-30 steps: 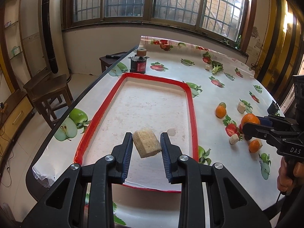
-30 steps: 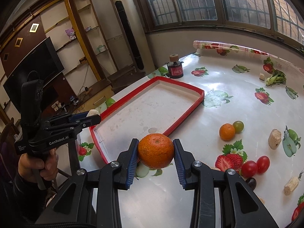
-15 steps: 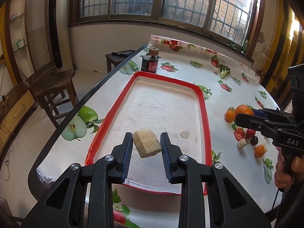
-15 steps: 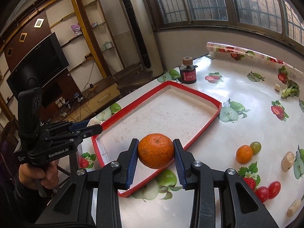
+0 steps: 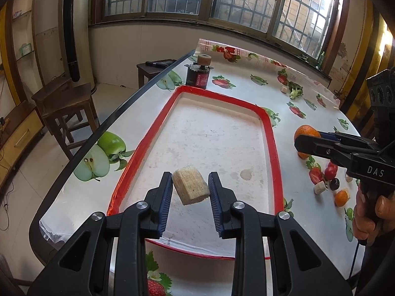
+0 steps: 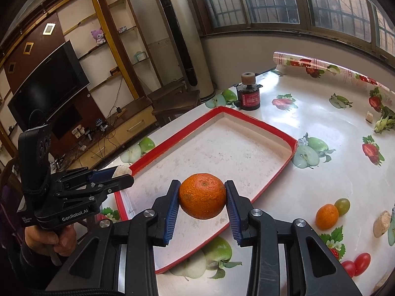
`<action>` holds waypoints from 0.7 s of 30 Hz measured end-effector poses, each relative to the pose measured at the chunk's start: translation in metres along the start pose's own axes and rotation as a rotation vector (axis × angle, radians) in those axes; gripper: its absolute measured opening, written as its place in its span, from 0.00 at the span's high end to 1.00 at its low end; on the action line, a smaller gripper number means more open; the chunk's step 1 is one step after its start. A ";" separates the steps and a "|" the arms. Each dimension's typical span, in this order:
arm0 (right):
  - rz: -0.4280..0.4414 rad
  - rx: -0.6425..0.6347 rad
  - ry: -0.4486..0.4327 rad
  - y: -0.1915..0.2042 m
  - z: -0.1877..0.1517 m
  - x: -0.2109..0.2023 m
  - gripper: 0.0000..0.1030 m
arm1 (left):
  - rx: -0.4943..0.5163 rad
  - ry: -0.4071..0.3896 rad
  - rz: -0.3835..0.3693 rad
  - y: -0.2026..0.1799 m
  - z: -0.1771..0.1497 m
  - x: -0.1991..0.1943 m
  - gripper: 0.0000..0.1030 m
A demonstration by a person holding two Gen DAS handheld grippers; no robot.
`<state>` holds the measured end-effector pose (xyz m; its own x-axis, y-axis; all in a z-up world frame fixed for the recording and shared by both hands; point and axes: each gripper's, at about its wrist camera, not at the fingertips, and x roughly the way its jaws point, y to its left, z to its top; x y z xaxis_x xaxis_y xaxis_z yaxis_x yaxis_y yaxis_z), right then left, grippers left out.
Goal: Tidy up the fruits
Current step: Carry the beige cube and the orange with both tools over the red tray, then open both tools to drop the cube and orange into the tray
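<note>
My left gripper [image 5: 190, 177] is shut on a pale beige chunk [image 5: 191, 188] and hangs over the near end of the red-rimmed tray [image 5: 270, 133]. My right gripper [image 6: 202, 185] is shut on a large orange [image 6: 202, 198] above the tray's [image 6: 261, 123] near right rim. In the left wrist view the right gripper [image 5: 300, 144] reaches in from the right with the orange [image 5: 306, 130] just outside the rim. In the right wrist view the left gripper [image 6: 123, 176] sits at the tray's left corner, with the chunk [image 6: 121, 170] showing between its fingers.
A black can with a red label [image 5: 200, 76] stands beyond the tray's far end. A small orange [image 6: 327, 215], a green grape [image 6: 342, 206], cherry tomatoes [image 6: 355, 265] and beige chunks [image 6: 382, 223] lie loose on the cloth at the right. Wooden stools [image 5: 64, 101] stand past the table's left edge.
My right gripper has carried the orange leftward from over the tablecloth to above the tray's rim. The left gripper, still holding the chunk, has drifted slightly over the tray.
</note>
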<state>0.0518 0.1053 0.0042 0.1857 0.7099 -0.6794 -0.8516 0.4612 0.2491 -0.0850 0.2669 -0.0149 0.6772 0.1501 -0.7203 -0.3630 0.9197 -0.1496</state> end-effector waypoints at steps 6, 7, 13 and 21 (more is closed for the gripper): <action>0.003 0.005 0.025 -0.001 0.004 0.020 0.65 | -0.003 0.029 -0.012 0.000 -0.001 0.015 0.74; 0.005 0.007 0.033 -0.001 0.006 0.026 0.65 | -0.004 0.039 -0.013 0.000 -0.002 0.019 0.74; -0.015 -0.032 0.118 0.002 0.004 0.074 0.65 | -0.005 0.096 0.020 0.003 -0.009 0.042 0.74; -0.061 -0.088 0.213 0.006 -0.009 0.115 0.63 | -0.006 0.138 0.042 0.009 -0.019 0.054 0.73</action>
<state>0.0635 0.1849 -0.0785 0.1384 0.5493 -0.8241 -0.8830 0.4453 0.1485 -0.0636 0.2764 -0.0680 0.5673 0.1364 -0.8121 -0.3931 0.9114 -0.1216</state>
